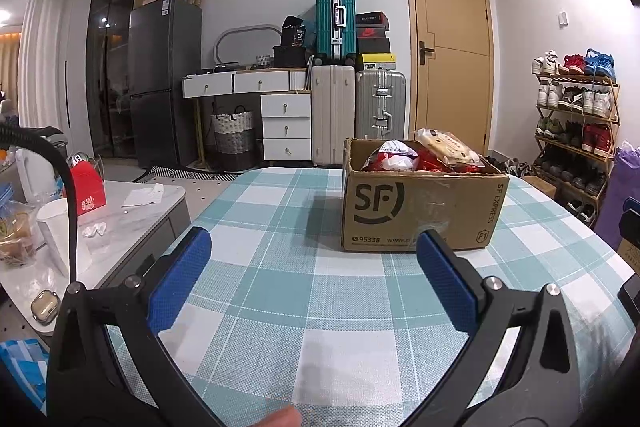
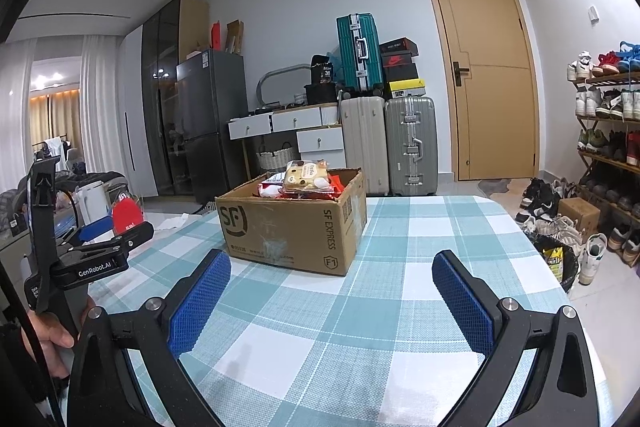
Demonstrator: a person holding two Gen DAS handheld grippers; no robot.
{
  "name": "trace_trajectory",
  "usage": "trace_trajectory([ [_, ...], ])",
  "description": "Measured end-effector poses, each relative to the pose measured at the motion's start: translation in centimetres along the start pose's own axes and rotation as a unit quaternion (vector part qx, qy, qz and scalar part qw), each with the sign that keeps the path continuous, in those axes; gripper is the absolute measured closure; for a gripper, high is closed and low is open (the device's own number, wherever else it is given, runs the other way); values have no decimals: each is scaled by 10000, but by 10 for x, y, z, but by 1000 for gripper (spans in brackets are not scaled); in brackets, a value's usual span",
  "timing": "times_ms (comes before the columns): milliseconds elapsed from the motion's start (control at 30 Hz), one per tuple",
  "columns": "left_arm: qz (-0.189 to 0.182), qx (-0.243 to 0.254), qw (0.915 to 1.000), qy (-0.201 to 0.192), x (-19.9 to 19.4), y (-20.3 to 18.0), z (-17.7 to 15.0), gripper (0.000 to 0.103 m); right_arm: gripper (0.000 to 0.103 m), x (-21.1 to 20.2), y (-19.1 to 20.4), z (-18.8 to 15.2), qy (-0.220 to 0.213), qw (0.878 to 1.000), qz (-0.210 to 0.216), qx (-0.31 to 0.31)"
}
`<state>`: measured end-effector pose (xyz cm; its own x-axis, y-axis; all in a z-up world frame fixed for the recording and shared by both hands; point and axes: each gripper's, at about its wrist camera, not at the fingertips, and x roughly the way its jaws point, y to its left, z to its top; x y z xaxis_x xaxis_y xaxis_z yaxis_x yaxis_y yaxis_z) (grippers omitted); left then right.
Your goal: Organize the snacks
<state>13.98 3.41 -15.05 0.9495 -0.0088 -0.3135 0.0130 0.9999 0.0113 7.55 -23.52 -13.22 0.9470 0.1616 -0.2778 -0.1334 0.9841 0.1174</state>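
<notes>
While the left gripper hovers empty, fingers spread, just short of the snack-filled cardboard box on the checked worktop, the right gripper, likewise agape before it, should probably descend squarely on the topmost packet.

We hold our left gripper low and level, its two blue-padded fingers spread wide with nothing between them. A fingertip of ours shows at the bottom edge of that view. Our right gripper sits the same way, jaws wide apart and empty, blue pads facing each other. In the right wrist view our left hand wraps around the black handle of the left gripper at the far left.
</notes>
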Motion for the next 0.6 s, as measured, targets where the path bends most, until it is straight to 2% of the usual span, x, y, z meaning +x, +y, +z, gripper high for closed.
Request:
trace_trajectory([
  [600,0,3,10000,2,0,-1,-1,0,0,4,3,-3,26,10000,49,9],
])
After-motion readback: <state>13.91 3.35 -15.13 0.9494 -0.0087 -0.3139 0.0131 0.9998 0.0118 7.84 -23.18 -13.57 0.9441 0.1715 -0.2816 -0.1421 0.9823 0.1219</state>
